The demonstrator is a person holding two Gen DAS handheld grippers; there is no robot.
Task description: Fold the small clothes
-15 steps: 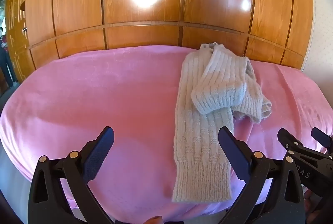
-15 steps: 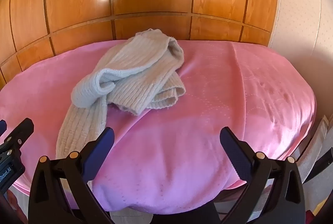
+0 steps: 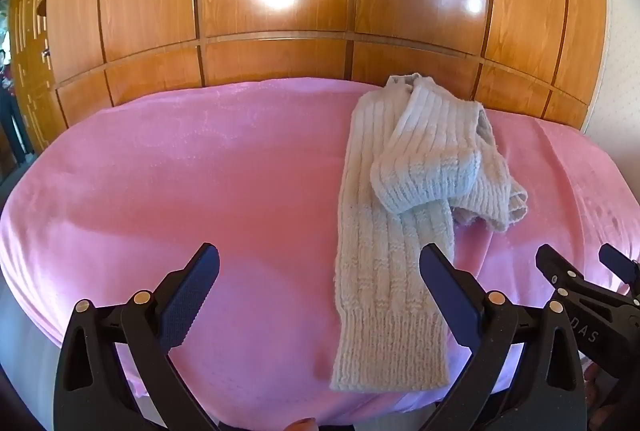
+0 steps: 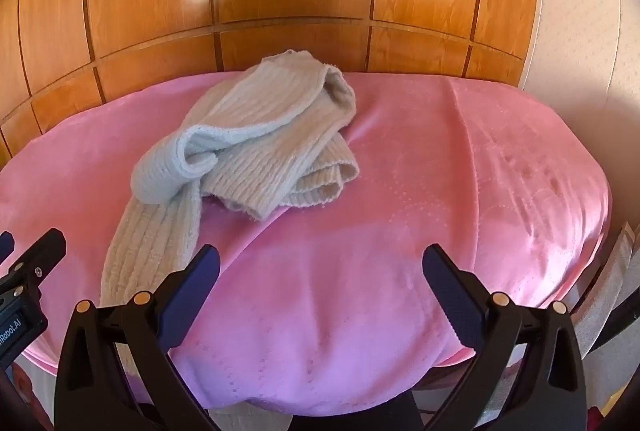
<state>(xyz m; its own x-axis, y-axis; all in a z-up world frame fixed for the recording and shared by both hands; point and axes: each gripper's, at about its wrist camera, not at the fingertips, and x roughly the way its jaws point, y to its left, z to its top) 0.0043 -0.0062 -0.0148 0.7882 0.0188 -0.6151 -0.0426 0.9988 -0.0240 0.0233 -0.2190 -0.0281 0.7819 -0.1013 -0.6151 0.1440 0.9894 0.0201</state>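
Wardrobe (image 3: 280,11): glossy wooden panels fill the background behind the work surface, catching bright reflections.

Pink cloth (image 3: 200,191): covers the whole surface and drapes over its near edge; the right-hand part shows creases and dimples in the right wrist view.

Knit garment (image 3: 400,231): a pale ribbed knit piece — whether leg warmers, long socks or a scarf I cannot tell — lying on the pink cloth right of centre in the left wrist view, left of centre in the right wrist view (image 4: 248,151). One long strip runs straight toward the near edge, its cuffed end flat by the drop. The far part is doubled back and bunched, a cuff rolled over on top and loose layers spilling to the right.

Progress: early, by my judgement — the long strip is laid out, but the upper portion is a heap rather than a fold, with edges not lined up. Straightening that bundle and bringing the ends together looks left to do.

Left gripper (image 3: 320,291): jaws spread wide, empty, held over the near edge with its right finger just above the long strip.

Right gripper (image 4: 320,291): jaws spread wide too, nothing between them, over bare cloth beside the garment.
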